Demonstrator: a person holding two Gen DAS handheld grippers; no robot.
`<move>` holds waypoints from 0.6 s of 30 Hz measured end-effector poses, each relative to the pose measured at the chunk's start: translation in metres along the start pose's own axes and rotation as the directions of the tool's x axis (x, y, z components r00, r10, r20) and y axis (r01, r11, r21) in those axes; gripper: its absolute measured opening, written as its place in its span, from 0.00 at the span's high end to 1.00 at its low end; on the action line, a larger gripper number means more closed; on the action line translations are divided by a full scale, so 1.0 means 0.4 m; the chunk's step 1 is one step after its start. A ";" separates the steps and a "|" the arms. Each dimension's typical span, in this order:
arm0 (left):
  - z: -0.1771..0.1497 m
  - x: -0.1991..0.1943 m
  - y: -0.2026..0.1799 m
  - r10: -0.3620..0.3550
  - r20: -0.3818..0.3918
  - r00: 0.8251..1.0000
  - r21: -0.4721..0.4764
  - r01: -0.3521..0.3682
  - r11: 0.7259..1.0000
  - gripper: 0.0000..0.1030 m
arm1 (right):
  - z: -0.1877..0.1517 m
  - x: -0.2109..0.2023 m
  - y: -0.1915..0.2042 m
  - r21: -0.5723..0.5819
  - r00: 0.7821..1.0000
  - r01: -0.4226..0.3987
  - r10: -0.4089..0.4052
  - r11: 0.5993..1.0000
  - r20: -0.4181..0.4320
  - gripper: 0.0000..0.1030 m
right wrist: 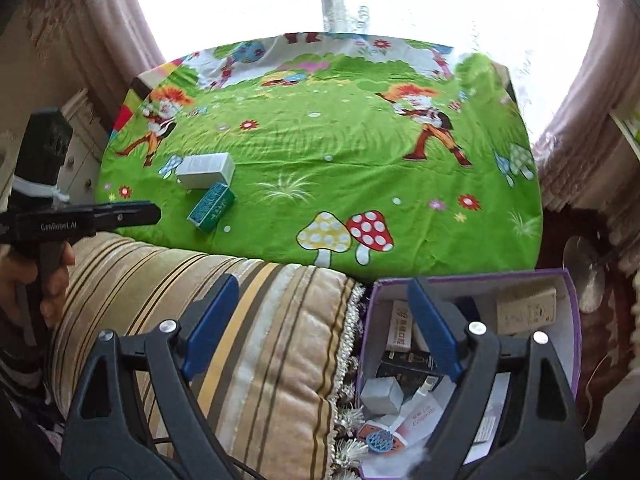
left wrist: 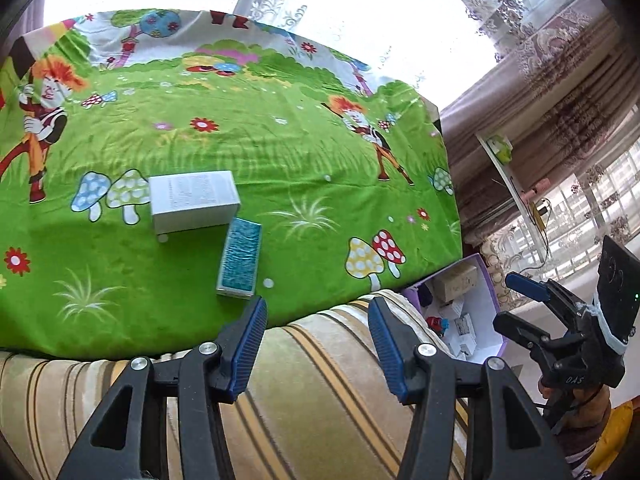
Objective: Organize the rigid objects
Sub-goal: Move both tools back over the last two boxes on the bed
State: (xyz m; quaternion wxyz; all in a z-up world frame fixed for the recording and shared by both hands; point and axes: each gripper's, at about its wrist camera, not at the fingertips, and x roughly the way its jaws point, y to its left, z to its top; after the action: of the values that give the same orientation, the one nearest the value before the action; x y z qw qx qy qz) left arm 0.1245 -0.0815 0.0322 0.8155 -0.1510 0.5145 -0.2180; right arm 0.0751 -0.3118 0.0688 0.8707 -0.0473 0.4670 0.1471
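Left claw (left wrist: 316, 312) jaws apart, blue pads bare, nothing held, hanging over the striped cushion (left wrist: 320, 392) at the near edge. Right claw (right wrist: 322, 312) spread wide and empty too, one finger over the cushion, the other over the purple box (right wrist: 574, 320). That box sits just right of the cushion, below the bed edge, holding several small cartons: a beige one at the back, a white one, a black one, a grey block, loose packets at the front. Past the cushion, green cartoon bedsheet (left wrist: 280, 152) with mushrooms and flowers. On the sheet, left-of-centre, teal box (left wrist: 239, 258) lies nearest the left claw, just beyond its left fingertip. White box (left wrist: 195, 200) lies right behind it, corners about touching. Rest of sheet open. Hand (right wrist: 52, 280) grips the left claw handle. Far back: bright window, lace curtains.
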 end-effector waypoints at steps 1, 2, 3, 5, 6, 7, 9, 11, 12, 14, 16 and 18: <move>0.003 -0.006 0.017 0.006 0.003 1.000 -0.009 -0.006 1.000 0.48 | 0.012 0.014 0.022 -0.040 1.000 0.001 -0.001 0.999 -0.008 0.14; 0.004 -0.009 0.031 0.012 0.005 1.000 -0.019 -0.012 1.000 0.48 | 0.024 0.030 0.043 -0.077 1.000 -0.002 0.001 0.997 -0.017 0.14; 0.005 -0.011 0.044 0.019 0.006 1.000 -0.028 -0.019 0.999 0.48 | 0.034 0.045 0.063 -0.110 1.000 -0.010 0.007 0.994 -0.025 0.14; 0.009 -0.013 0.068 0.032 0.005 0.999 -0.044 -0.032 0.999 0.47 | 0.053 0.081 0.099 -0.170 0.999 -0.033 0.025 0.985 -0.046 0.14; 0.011 -0.015 0.080 0.038 0.005 0.999 -0.051 -0.037 0.998 0.46 | 0.062 0.101 0.117 -0.200 0.998 -0.048 0.038 0.979 -0.057 0.14; 0.015 -0.016 0.092 0.044 0.007 0.999 -0.062 -0.043 0.997 0.46 | 0.069 0.118 0.134 -0.228 0.996 -0.068 0.053 0.971 -0.068 0.14; 0.022 -0.020 0.116 0.054 0.011 0.998 -0.088 -0.053 0.995 0.44 | 0.082 0.158 0.161 -0.276 0.992 -0.104 0.080 0.956 -0.098 0.14; 0.027 -0.025 0.136 0.061 0.015 0.998 -0.113 -0.059 0.992 0.43 | 0.095 0.197 0.187 -0.325 0.984 -0.156 0.120 0.933 -0.128 0.14; 0.030 -0.028 0.147 0.065 0.017 0.998 -0.124 -0.062 0.990 0.42 | 0.101 0.215 0.199 -0.347 0.980 -0.179 0.137 0.921 -0.142 0.14; 0.033 -0.032 0.164 0.073 0.020 0.997 -0.143 -0.070 0.987 0.41 | 0.113 0.252 0.223 -0.397 0.972 -0.216 0.156 0.892 -0.178 0.14; 0.034 -0.034 0.181 0.077 0.017 0.997 -0.159 -0.073 0.985 0.40 | 0.121 0.282 0.248 -0.456 0.964 -0.250 0.173 0.854 -0.204 0.14; 0.036 -0.032 0.194 0.085 0.014 0.996 -0.172 -0.082 0.982 0.39 | 0.130 0.311 0.269 -0.492 0.950 -0.297 0.202 0.818 -0.238 0.14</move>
State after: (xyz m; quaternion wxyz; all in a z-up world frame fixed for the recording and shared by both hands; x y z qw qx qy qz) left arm 0.1485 -0.0079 0.0116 0.8132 -0.2011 0.5287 -0.1370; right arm 0.1491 -0.1715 0.0009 0.7536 -0.2329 0.4859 0.3766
